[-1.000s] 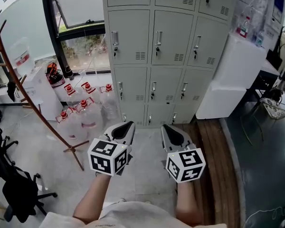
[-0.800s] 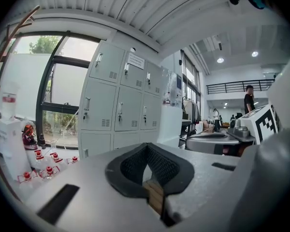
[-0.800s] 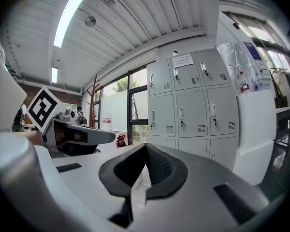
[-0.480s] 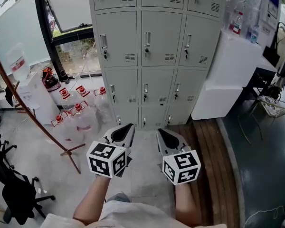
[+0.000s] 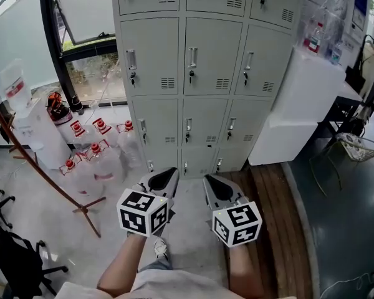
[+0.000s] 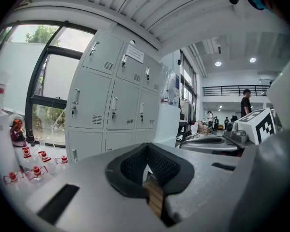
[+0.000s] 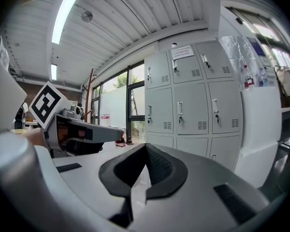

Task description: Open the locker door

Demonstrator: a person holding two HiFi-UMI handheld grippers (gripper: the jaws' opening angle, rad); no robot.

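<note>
Lockers (image 5: 209, 73) well ahead of me; left gripper (image 5: 164, 178) and right gripper (image 5: 212, 185) both pinched shut, empty. Risk: I'd bump a handle (image 5: 192, 58), not catch it.

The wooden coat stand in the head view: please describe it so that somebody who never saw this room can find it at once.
From the grey lockers at the back, go left, past the clear red-capped water jugs on the floor. There the coat stand rises as a thin pole on spread feet, the only tall brown wooden thing on that side, among grey, white and clear neighbours.
</note>
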